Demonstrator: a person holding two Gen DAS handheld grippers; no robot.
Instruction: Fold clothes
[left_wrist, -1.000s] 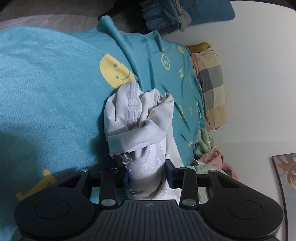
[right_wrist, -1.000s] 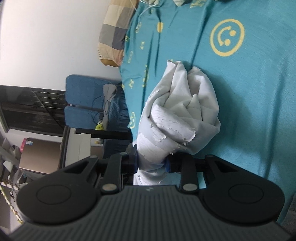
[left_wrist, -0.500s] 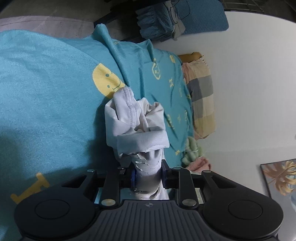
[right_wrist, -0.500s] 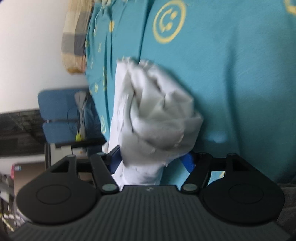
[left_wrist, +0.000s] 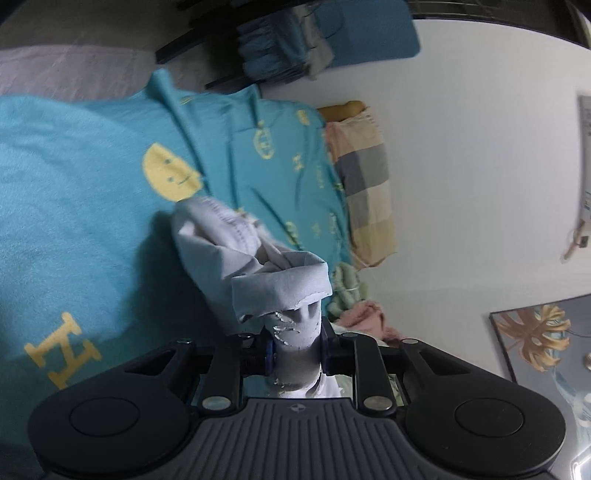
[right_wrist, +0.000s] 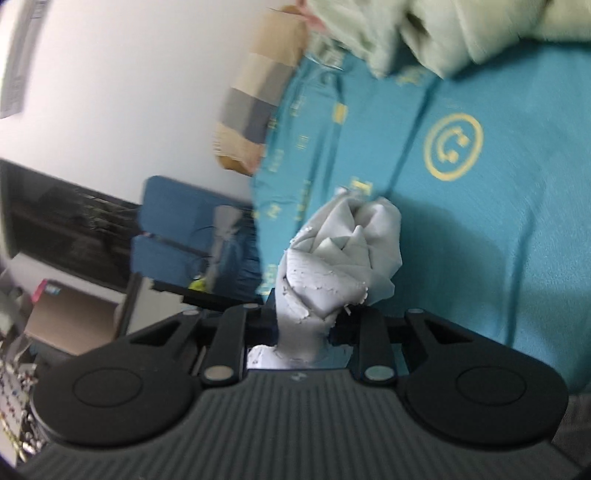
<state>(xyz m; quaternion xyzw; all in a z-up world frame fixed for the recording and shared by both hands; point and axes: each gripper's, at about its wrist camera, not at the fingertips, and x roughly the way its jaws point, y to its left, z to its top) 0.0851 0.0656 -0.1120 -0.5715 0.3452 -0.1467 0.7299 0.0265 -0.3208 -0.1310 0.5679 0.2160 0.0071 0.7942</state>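
Left gripper (left_wrist: 296, 350): jaws closed on a bunched white garment (left_wrist: 258, 266). Right gripper (right_wrist: 303, 326): jaws likewise clamped on bunched white cloth.

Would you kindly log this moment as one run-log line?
left gripper: shut on white garment | right gripper: shut on white garment | garment: bunched, unfolded | under: teal bedspread

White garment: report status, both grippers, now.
Left gripper shut on white garment. Right gripper shut on it too. Garment bunched, held over teal bedspread. Nothing in the way.
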